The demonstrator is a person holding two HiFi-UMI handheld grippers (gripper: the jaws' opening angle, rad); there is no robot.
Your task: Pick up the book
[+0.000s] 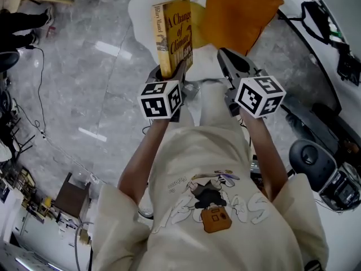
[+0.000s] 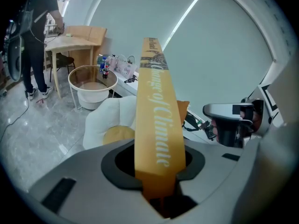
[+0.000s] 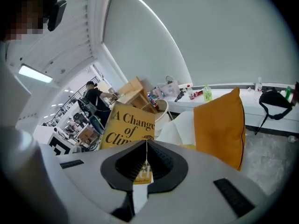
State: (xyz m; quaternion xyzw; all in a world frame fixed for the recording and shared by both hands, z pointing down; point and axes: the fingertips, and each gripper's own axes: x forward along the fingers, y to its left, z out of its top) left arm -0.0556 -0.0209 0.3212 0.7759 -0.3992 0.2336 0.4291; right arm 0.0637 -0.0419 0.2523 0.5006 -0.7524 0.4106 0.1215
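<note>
Grey fingers of the left gripper [image 2: 159, 174] fill the bottom of the left gripper view. They squeeze the book [image 2: 156, 120] at its low end, one finger on each cover. That view shows only the yellow spine, with white words running up it. The head view shows more. The book stands up straight in the air over the grey floor [image 1: 84, 78], with its spine and front cover both showing. It touches nothing but those fingers. The right gripper view shows the front cover, off to its left.

The right gripper [image 3: 146, 146] has its fingers closed tip to tip with nothing between them. It is beside the book but apart from it.

An orange cushion [image 1: 240, 16] leans on a white chair [image 2: 105, 115] past the book. Left of the book in the head view is open floor. Only the left gripper view shows a round table [image 2: 91, 78] beyond the chair and a person [image 2: 35, 36] at a wooden desk [image 2: 79, 41]. Only the right gripper view shows a long white tabletop [image 3: 219, 92] with bottles [image 3: 207, 93] and a black bag [image 3: 275, 99].

Both forearms [image 1: 141, 157] reach out from the body side by side. Each gripper points forward and a bit down, with a marker cube [image 1: 161, 99] on top.
</note>
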